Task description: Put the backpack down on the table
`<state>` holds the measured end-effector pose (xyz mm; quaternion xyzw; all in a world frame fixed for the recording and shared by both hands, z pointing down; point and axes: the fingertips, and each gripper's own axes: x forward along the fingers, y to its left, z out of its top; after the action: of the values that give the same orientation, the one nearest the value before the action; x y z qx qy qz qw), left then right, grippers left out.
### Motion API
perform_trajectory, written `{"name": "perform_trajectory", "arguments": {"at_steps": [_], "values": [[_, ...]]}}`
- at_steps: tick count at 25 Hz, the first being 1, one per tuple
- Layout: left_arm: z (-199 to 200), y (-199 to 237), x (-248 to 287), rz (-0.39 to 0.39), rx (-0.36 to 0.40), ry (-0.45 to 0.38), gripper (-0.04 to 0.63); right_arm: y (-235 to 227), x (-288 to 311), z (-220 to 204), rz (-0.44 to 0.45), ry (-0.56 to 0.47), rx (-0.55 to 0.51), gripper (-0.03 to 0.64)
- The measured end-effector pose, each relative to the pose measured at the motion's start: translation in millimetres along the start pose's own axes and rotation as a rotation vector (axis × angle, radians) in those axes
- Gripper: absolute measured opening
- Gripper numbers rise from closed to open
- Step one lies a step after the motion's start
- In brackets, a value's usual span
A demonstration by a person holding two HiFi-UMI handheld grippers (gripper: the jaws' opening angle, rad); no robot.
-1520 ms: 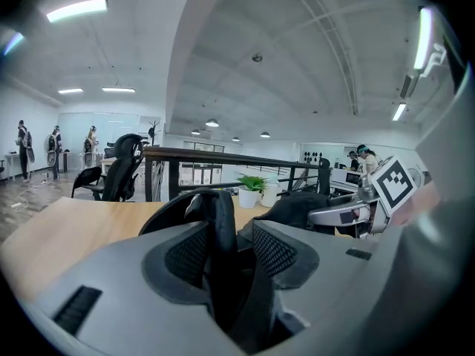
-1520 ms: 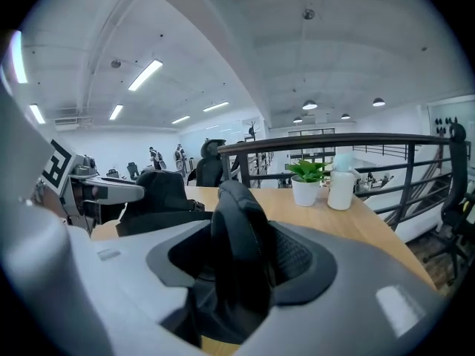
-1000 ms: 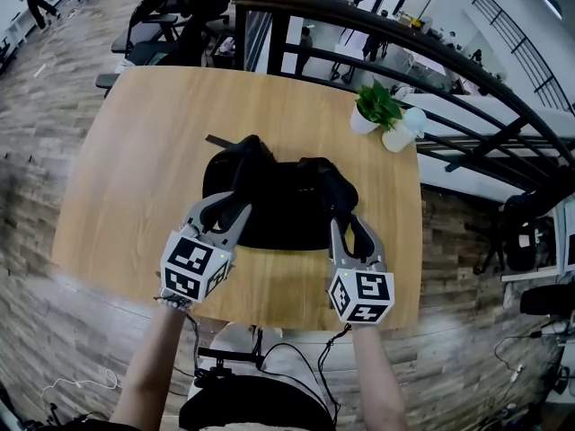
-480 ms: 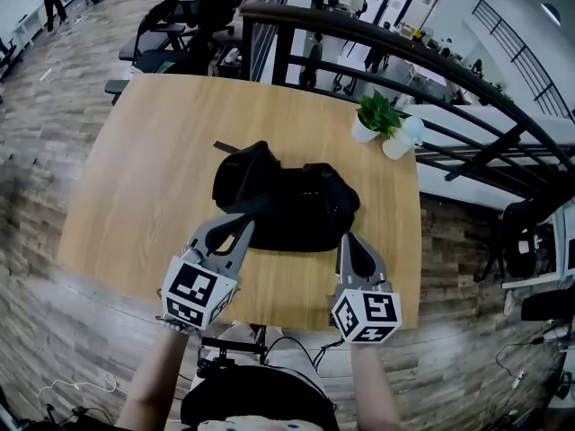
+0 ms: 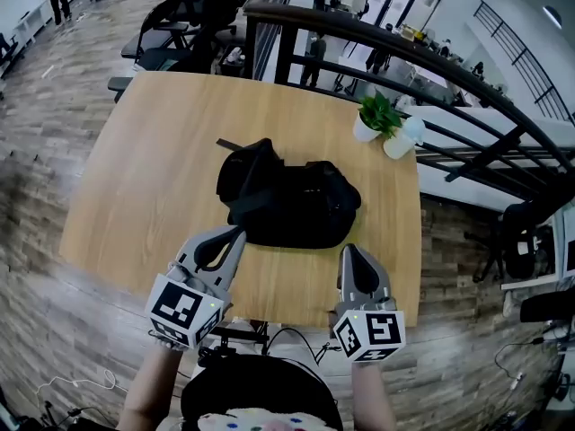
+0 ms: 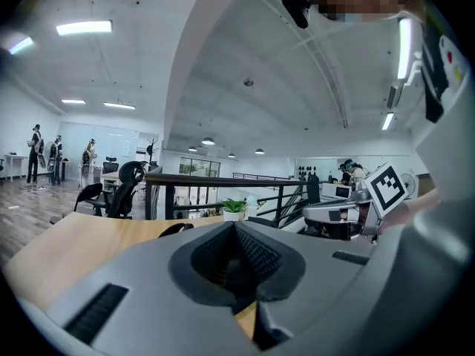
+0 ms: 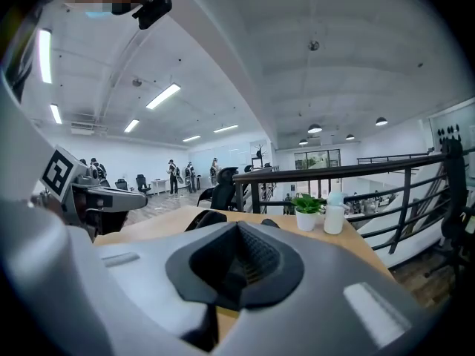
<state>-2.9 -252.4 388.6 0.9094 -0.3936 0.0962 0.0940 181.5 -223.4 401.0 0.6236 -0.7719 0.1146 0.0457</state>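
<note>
Nearest, the left gripper [image 5: 235, 233]: jaws have just been closing and now meet on nothing. Right gripper [image 5: 350, 251]: jaws together, empty too. Just beyond, the backpack [image 5: 287, 200] lies mid-worktop [image 5: 153, 151], long axis side to side, strap end pointing left.

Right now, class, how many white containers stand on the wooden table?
2. A white plant pot sits near the table's far right corner; a white bottle stands just right of it. The black backpack could hide others.
</note>
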Motion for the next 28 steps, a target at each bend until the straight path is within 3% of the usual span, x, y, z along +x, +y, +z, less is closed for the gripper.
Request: {"name": "perform_trajectory", "arguments": {"at_steps": [16,28], "values": [[-0.5,-13.1,-20.9,-0.014,0.032,0.015,0.006,29.0,-9.2,5.2,0.097,0.0,-0.015,0.009],[-2.7,-13.4,-16.1,-0.023,0.04,0.019,0.006,37.2,-4.5,2.4,0.11,0.007,-0.008,0.009]]}}
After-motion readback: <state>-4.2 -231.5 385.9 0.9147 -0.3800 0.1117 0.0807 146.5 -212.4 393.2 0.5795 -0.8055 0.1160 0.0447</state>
